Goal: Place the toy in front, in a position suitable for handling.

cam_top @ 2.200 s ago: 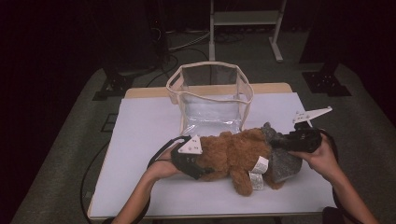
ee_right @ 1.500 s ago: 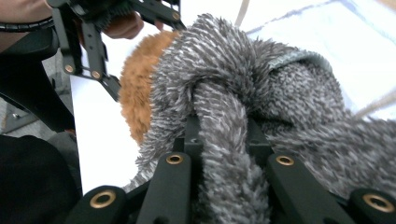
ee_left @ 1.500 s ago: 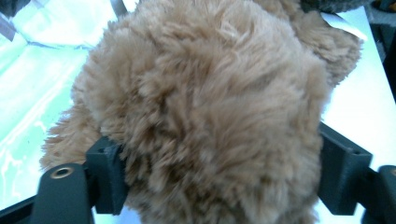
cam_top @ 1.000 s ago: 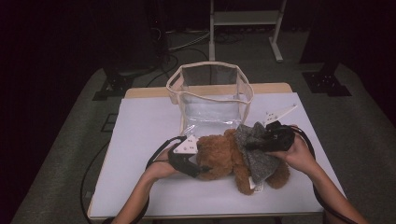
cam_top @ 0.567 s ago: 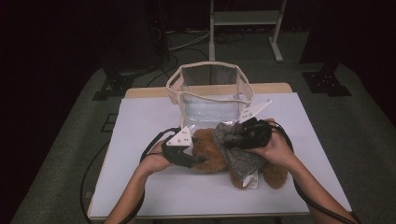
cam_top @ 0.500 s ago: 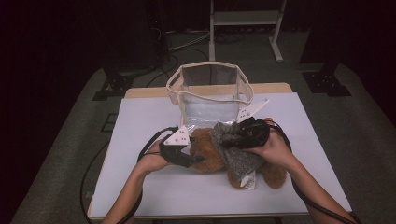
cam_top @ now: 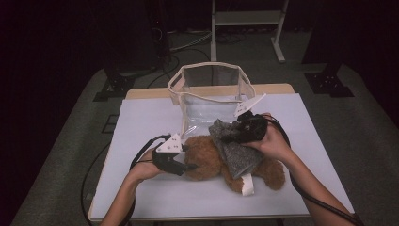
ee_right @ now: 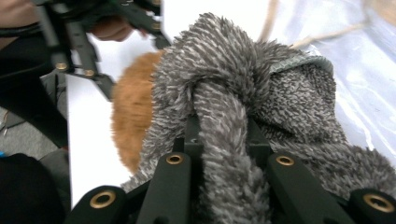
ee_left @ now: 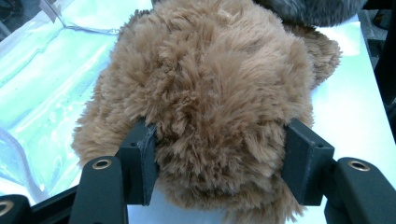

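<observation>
A brown teddy bear [cam_top: 207,162] lies on its side on the white table [cam_top: 141,117]. My left gripper [cam_top: 190,166] is at the bear's left end. In the left gripper view its pads [ee_left: 140,158] press into the fur of the bear's head [ee_left: 215,93]; the jaws have just been closing on it. A grey fuzzy garment [cam_top: 235,150] drapes over the bear's middle. My right gripper [cam_top: 226,137] is shut on a bunched fold of that garment [ee_right: 224,93], held just above the bear [ee_right: 133,107]. A white tag [cam_top: 248,184] sticks out near the bear's legs.
A clear plastic bag with cream trim [cam_top: 211,89] stands open at the back of the table, just behind the bear. Black cables trail from both grippers over the table. A dark floor and a metal stand lie beyond the far edge.
My right gripper has carried the grey garment leftward, from the bear's right end over its middle. My left gripper has closed on the bear's head and shifted slightly.
</observation>
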`<state>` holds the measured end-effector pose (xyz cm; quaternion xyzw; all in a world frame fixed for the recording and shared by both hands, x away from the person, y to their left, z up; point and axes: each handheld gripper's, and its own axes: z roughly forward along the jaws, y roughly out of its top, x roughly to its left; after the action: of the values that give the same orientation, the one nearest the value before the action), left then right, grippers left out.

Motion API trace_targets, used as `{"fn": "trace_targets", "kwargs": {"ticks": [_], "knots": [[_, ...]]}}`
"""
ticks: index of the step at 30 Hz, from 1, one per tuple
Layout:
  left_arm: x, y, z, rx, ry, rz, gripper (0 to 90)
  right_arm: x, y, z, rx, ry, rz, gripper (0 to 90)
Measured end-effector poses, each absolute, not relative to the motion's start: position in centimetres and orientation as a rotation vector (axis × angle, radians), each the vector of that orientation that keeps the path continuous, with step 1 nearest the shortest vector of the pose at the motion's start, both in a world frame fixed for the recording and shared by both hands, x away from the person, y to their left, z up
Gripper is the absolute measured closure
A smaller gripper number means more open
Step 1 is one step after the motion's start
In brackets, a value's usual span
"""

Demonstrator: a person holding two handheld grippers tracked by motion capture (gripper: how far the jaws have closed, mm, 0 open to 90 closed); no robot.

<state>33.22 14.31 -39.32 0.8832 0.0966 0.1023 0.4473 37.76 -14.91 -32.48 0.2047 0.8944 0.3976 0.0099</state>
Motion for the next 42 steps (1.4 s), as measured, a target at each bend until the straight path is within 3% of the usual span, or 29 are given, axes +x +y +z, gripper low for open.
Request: {"fn": "trace_targets", "kwargs": {"ticks": [6,10,15,17,20,22,29,42], "knots": [[33.0,14.9,-39.6,2.172,0.232,0.242,35.2,38.2,-15.7,-34.6,0.698,2.839,1.192,76.6],[33.1,14.7,-40.6,2.133,0.268,0.26,14.6,37.7,-16.5,-35.4,0.709,2.845,1.227,76.7],[33.2,12.9,-41.2,2.139,0.279,0.238,3.0,37.1,-16.9,-35.7,0.709,2.842,1.236,76.8],[33.2,12.5,-41.2,2.144,0.27,0.25,5.1,36.9,-16.9,-35.7,0.711,2.841,1.232,76.8],[33.1,12.8,-40.5,2.141,0.234,0.29,30.1,36.8,-16.9,-35.7,0.711,2.832,1.238,76.8],[33.1,13.0,-40.0,2.148,0.235,0.304,35.8,36.8,-16.9,-35.4,0.719,2.829,1.258,76.8],[32.5,14.3,-38.8,2.165,0.214,0.344,38.1,36.8,-15.1,-34.1,0.651,2.86,1.304,76.8],[30.6,14.3,-40.2,2.183,0.145,0.393,37.7,40.1,-6.8,-33.7,0.536,2.984,1.206,76.7]]}}
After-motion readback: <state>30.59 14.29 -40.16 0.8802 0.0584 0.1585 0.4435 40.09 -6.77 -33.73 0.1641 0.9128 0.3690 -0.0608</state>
